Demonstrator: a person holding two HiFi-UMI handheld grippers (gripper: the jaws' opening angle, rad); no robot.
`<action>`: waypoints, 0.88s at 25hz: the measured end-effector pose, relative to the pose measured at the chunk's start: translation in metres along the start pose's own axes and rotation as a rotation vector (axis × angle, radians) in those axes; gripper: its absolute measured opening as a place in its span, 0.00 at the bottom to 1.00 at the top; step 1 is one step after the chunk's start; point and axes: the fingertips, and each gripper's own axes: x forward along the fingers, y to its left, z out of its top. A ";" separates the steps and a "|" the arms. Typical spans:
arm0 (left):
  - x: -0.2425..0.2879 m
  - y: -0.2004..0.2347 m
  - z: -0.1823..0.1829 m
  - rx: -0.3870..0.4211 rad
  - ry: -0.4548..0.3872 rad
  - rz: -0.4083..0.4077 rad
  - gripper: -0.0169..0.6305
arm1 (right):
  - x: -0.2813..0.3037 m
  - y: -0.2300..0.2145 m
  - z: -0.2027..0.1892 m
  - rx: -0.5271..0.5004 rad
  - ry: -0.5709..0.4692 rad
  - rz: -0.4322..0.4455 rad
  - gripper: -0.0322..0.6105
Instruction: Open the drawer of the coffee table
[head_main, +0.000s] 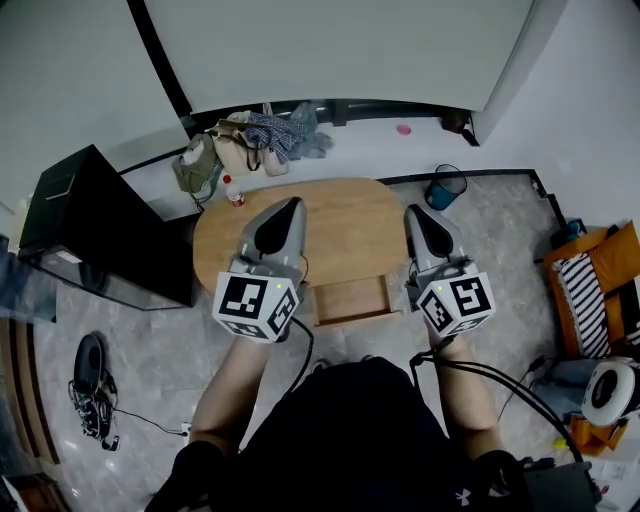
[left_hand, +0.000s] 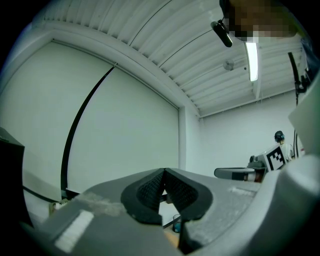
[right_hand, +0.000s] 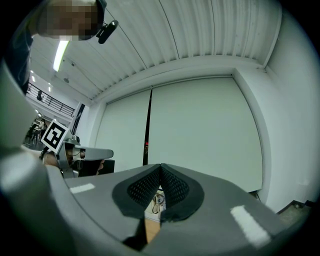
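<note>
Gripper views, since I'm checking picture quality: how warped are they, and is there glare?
Left gripper view: strong fisheye bends the ceiling slats, the corners go black, and the ceiling lamp glares white. Right gripper view: same bending and dark corners; the lamp is a smaller streak.

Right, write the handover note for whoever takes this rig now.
Left tool: shut, empty, held above the left part of the table.
Right tool: shut, empty, held above the table's right edge.
Drawer: stands out from the table's near side, between the two tools; looks empty.
Done: the drawer appears open.
Left: probably nothing. Neither tool touches the drawer; pull further only if it should come out more.
</note>
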 end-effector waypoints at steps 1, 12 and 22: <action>0.000 0.001 0.000 -0.002 0.001 0.001 0.03 | 0.001 0.001 0.000 0.000 0.002 0.001 0.05; 0.002 0.003 -0.008 -0.011 0.020 -0.006 0.03 | 0.001 0.000 -0.006 0.008 0.013 -0.007 0.05; 0.002 0.002 -0.017 -0.016 0.039 -0.013 0.03 | 0.002 0.005 -0.014 0.014 0.031 0.002 0.05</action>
